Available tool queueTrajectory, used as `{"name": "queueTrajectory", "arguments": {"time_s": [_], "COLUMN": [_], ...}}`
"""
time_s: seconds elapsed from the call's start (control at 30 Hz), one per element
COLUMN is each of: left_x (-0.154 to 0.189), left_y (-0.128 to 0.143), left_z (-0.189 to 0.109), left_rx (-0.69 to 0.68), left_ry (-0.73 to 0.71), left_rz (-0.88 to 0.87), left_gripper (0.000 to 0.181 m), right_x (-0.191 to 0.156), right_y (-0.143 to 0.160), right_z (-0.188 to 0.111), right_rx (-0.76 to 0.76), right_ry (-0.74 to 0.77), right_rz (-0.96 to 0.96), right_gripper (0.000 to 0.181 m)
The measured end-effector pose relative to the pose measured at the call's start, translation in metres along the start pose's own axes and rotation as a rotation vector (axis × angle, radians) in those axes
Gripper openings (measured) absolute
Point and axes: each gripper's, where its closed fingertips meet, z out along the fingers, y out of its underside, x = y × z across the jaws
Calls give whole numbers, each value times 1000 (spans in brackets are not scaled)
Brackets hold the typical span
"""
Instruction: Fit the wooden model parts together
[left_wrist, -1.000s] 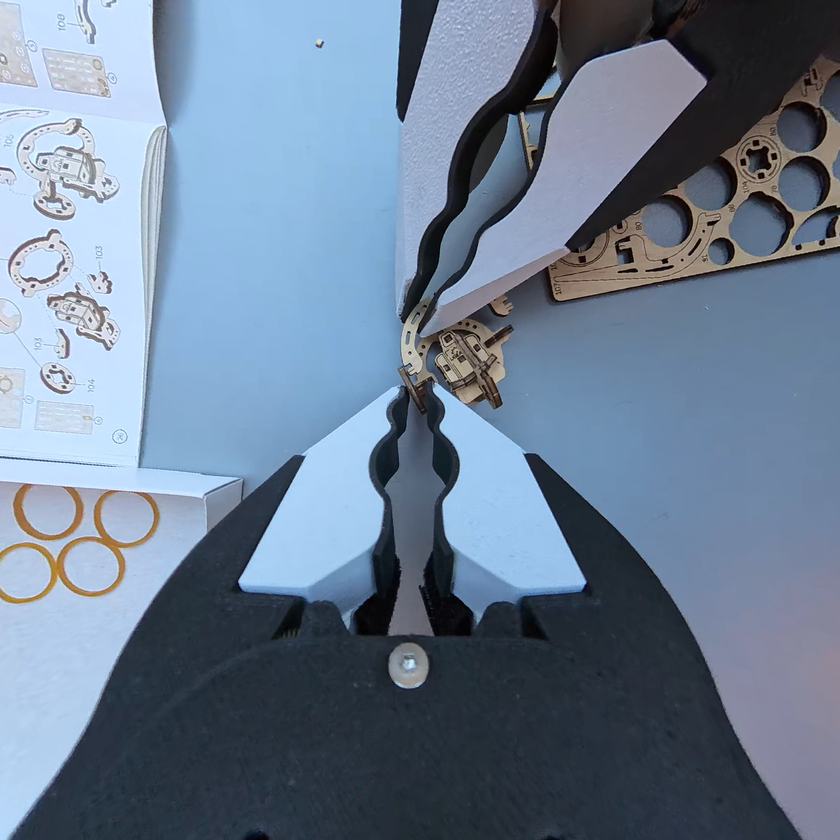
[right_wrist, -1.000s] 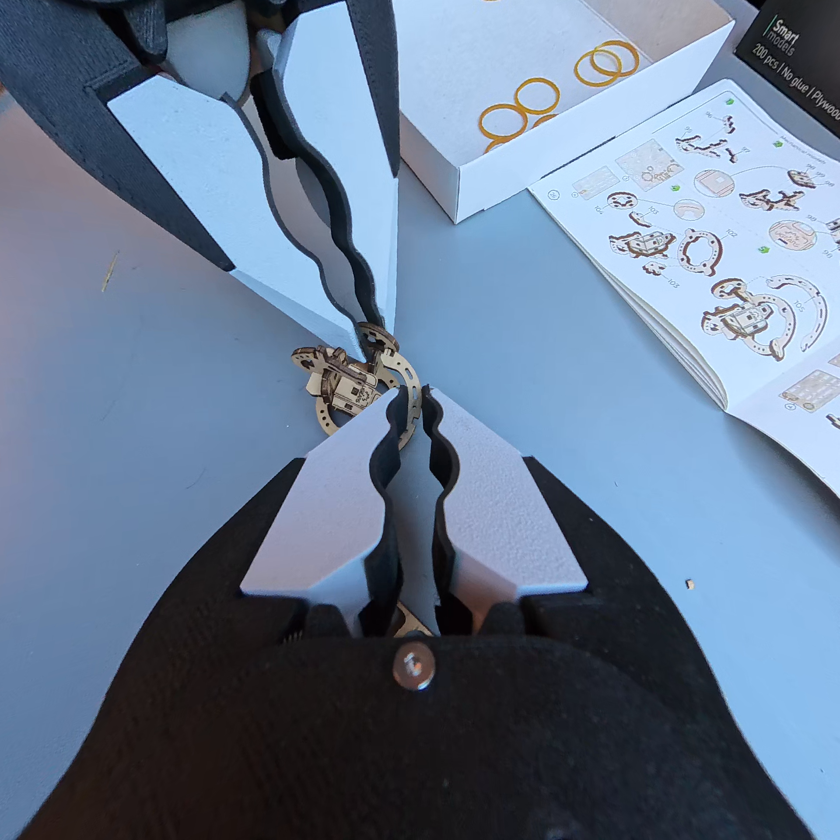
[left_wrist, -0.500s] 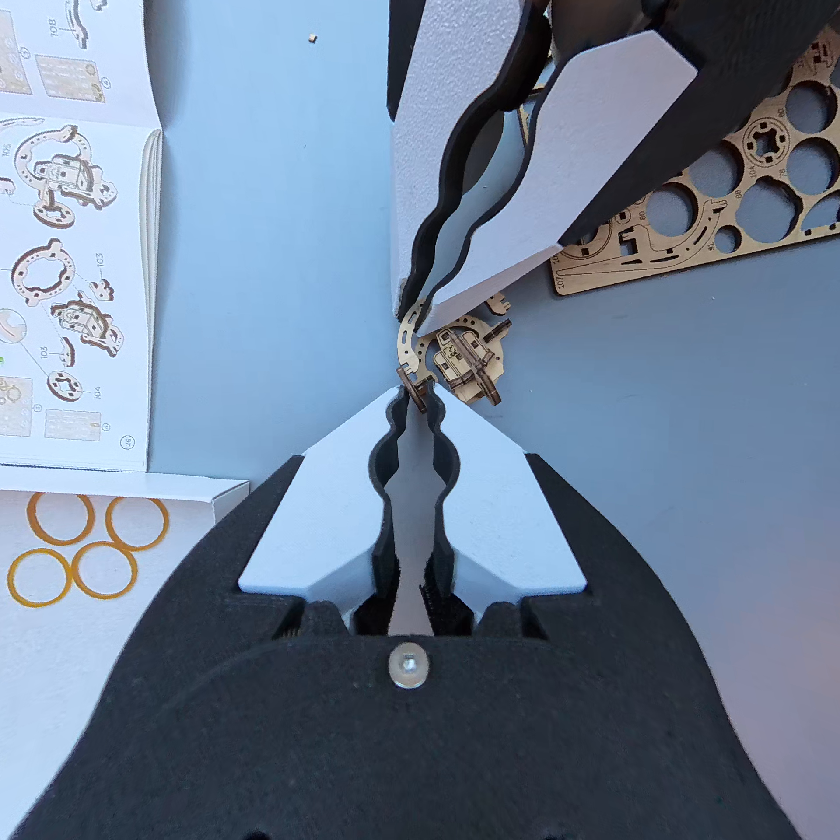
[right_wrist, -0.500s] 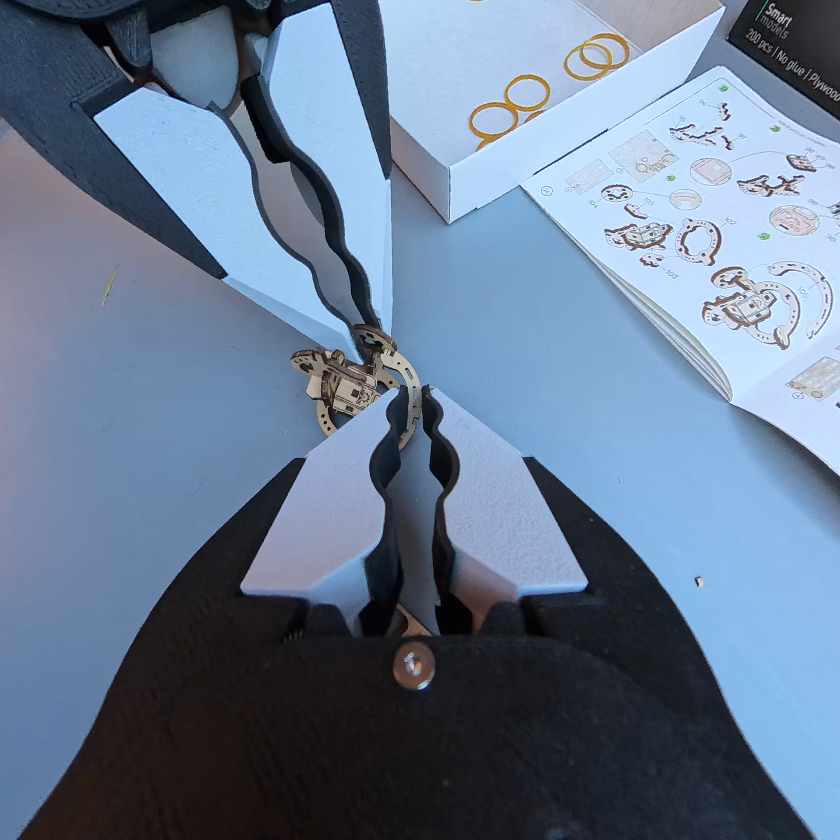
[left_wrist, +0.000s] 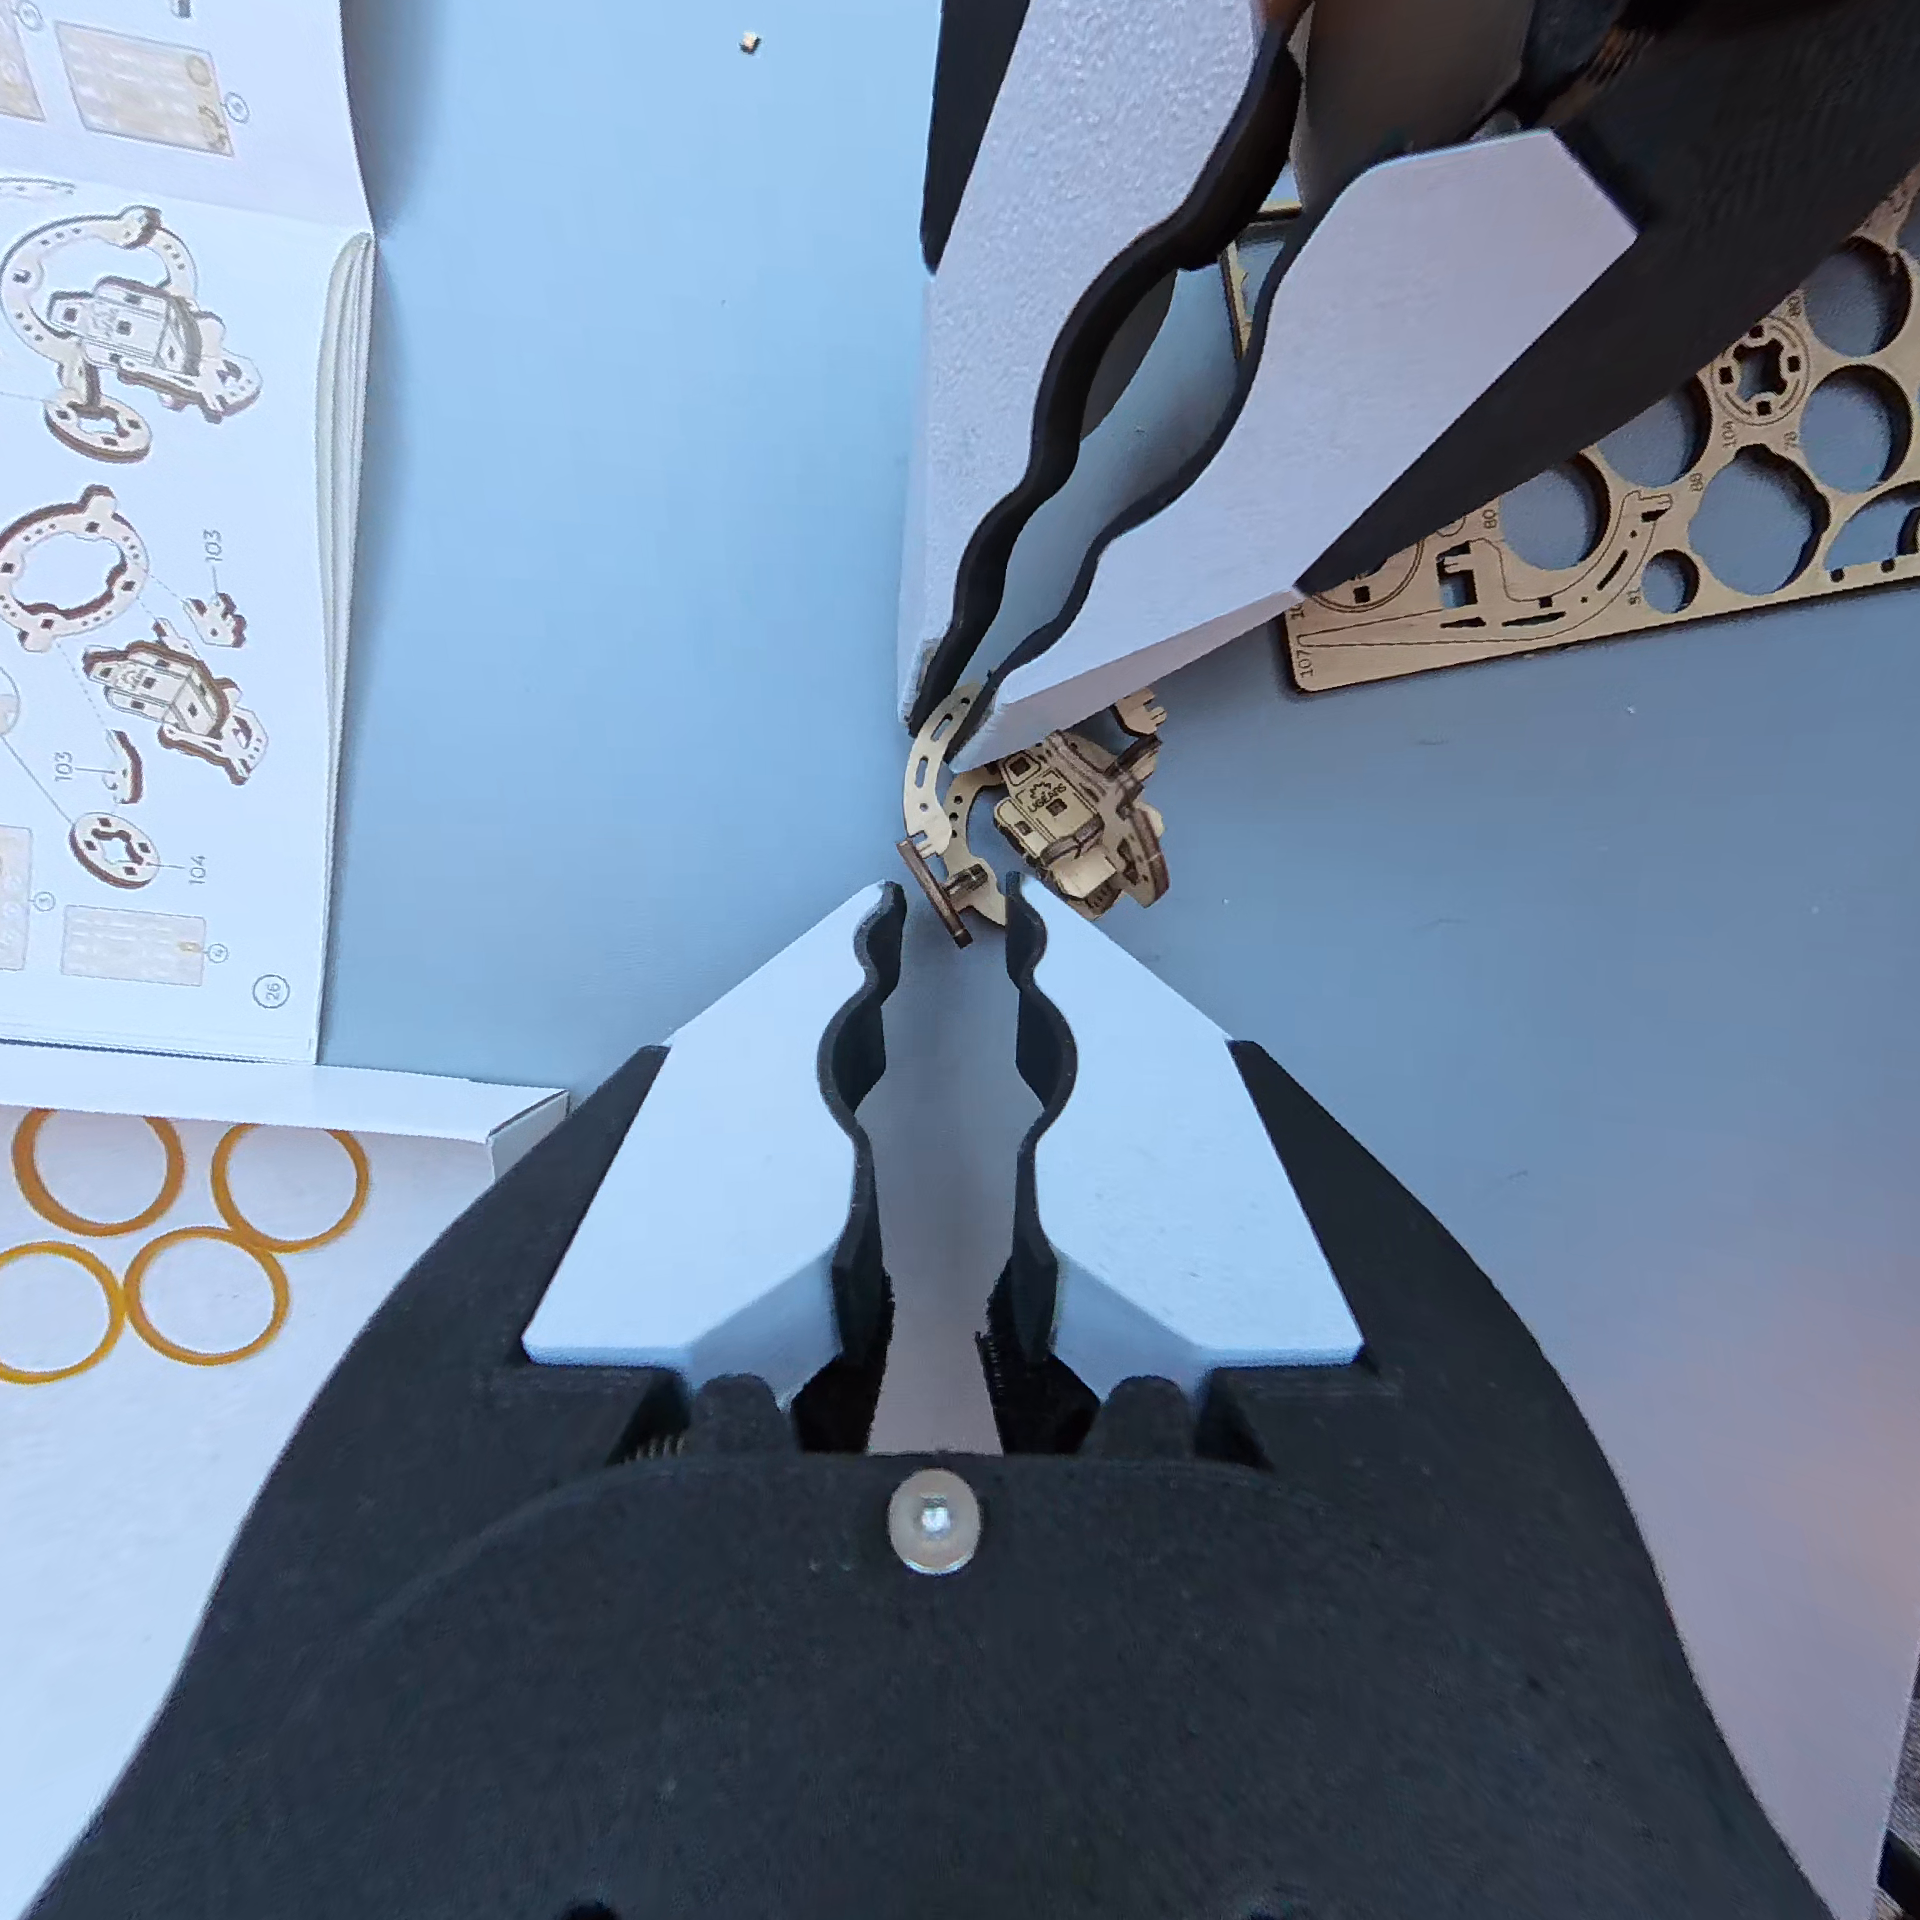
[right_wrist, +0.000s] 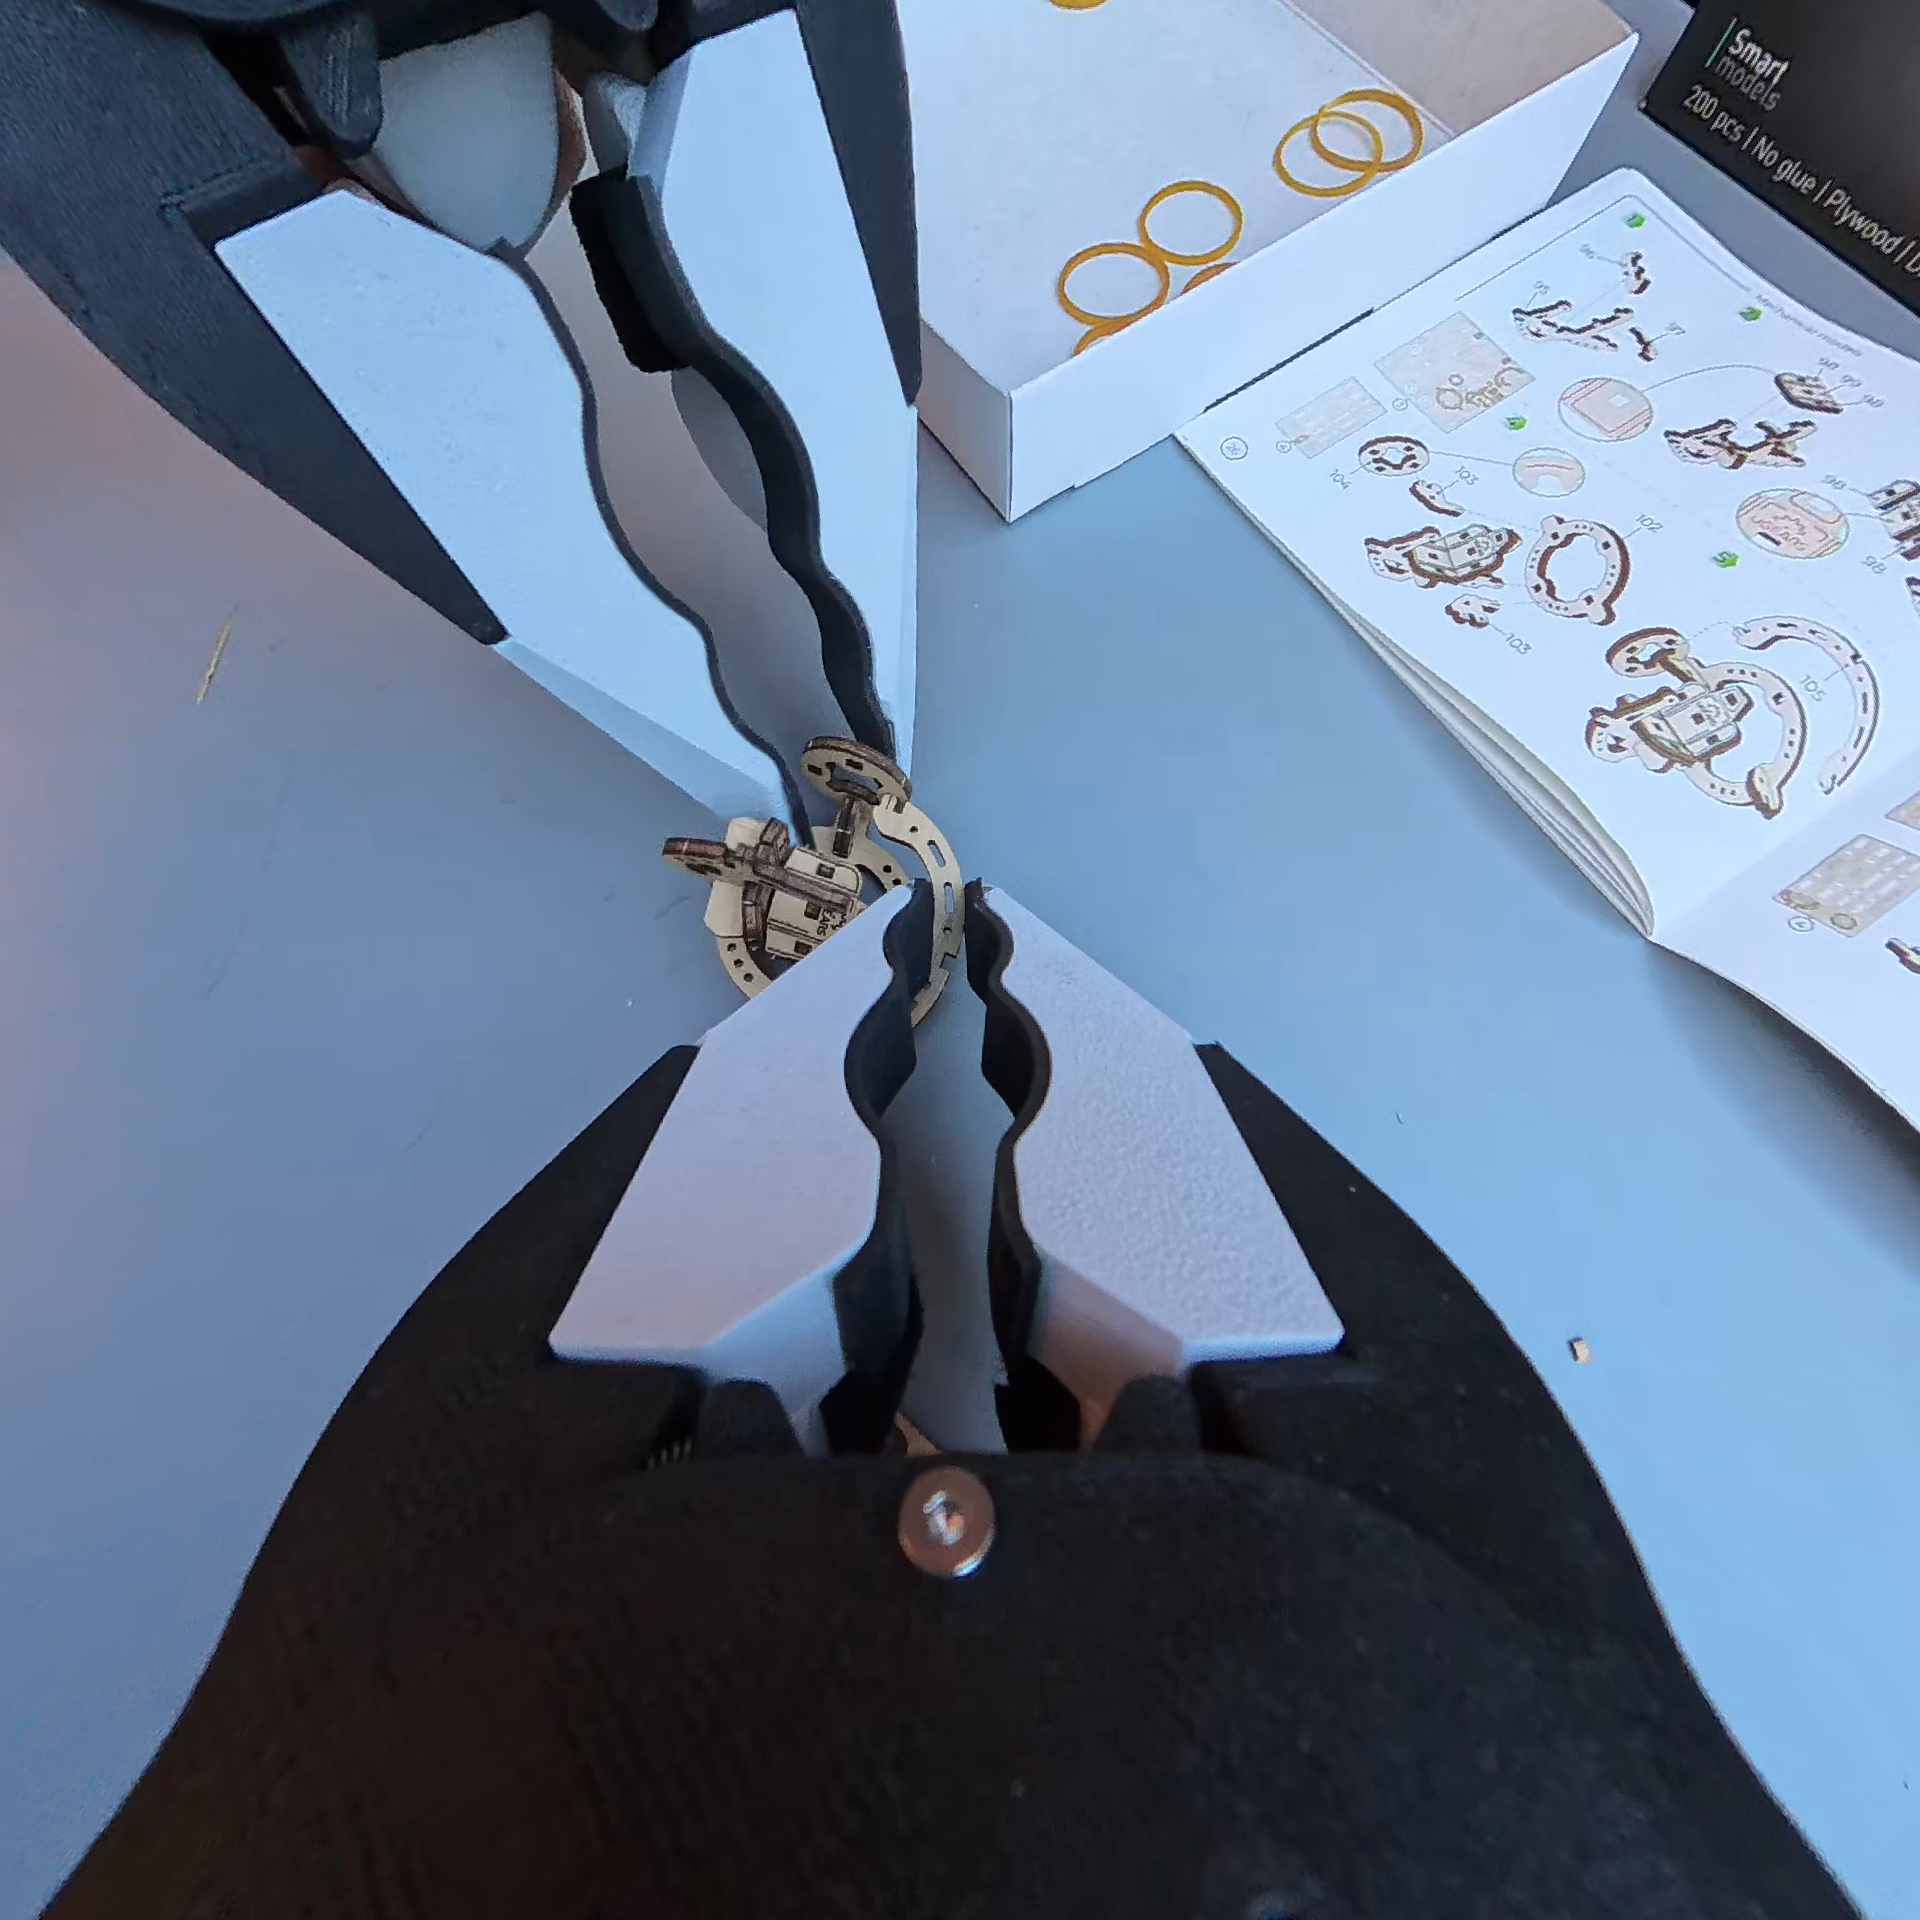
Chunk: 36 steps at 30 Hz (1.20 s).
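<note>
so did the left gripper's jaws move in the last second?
Yes. The left gripper has opened: its fingertips, earlier pinched on the wooden model, now stand apart. The right gripper holds the arc.

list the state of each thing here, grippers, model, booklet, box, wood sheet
left gripper: open, tips astride the small disc
right gripper: shut on the curved strip
wooden model: partly assembled, held above the table
instruction booklet: lying open
white box: open, rubber bands inside
plywood sheet: flat, many parts punched out

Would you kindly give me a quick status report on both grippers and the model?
Left gripper open, off the wooden model. Right gripper shut on its curved strip. Nothing in the way.
</note>
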Motion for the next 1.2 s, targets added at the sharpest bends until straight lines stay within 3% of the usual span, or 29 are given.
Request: {"name": "queueTrajectory", "arguments": {"time_s": [0.33, 0.83, 1.2], "left_x": [-5, -10, -11], "left_y": [-1, -2, -4], "left_z": [0, -5, -4], "left_rx": [-11, -15, -17], "left_ry": [-25, -48, -48], "left_rz": [27, 26, 2], "left_gripper": [8, 19, 9], "right_x": [1, 2, 1], "right_y": [-2, -2, -3], "right_z": [1, 2, 3], "right_rx": [11, 12, 17], "right_ry": [-9, -3, -8], "right_rz": [19, 20, 9], "right_gripper": [5, 5, 5]}}
